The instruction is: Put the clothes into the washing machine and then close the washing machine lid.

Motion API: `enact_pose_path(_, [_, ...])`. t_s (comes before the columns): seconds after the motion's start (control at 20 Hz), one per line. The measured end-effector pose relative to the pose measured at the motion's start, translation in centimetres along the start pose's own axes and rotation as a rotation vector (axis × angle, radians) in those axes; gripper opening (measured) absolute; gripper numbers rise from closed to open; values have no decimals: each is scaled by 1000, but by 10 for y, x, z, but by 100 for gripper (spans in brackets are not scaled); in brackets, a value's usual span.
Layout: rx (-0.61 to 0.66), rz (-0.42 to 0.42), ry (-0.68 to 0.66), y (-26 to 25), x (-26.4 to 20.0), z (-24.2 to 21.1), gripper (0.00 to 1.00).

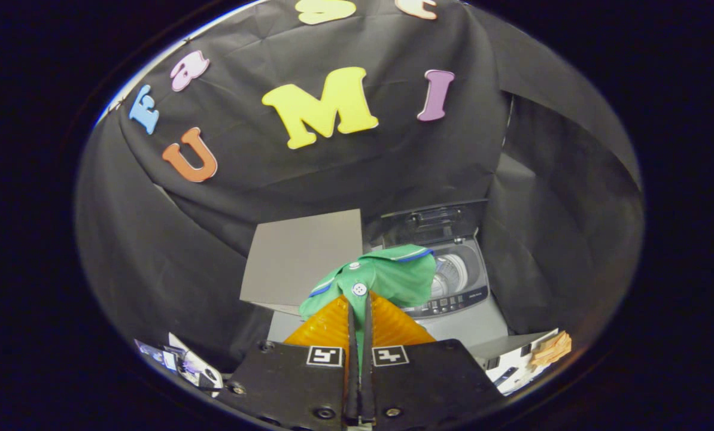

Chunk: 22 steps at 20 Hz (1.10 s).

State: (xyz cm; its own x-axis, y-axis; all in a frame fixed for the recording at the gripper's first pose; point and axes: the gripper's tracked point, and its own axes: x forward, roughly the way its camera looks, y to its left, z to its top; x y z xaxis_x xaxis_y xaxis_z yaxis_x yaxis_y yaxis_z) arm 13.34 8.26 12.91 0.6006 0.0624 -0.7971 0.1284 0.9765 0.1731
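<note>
Your tool (359, 302) is pinched tight on the green shirt (386, 278), which bunches just ahead of its tips. The washing machine (452, 287) sits beyond and to the right, lid (434, 221) raised, so carry the shirt forward-right over the drum (451, 274).

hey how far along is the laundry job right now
Done: the green shirt is picked up, pinched between the closed fingers of the gripper. In hand: it hangs in front of the washing machine, whose lid stands open. Left: drop the shirt into the drum, then shut the lid.
</note>
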Motion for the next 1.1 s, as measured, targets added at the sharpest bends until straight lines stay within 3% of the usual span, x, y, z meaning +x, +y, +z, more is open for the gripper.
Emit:
enact_pose_path(0.45, [88, -27, -28, -67, -10, 1, 5])
enact_pose_path(1.1, [154, -51, 106, -160, 115, 24, 5])
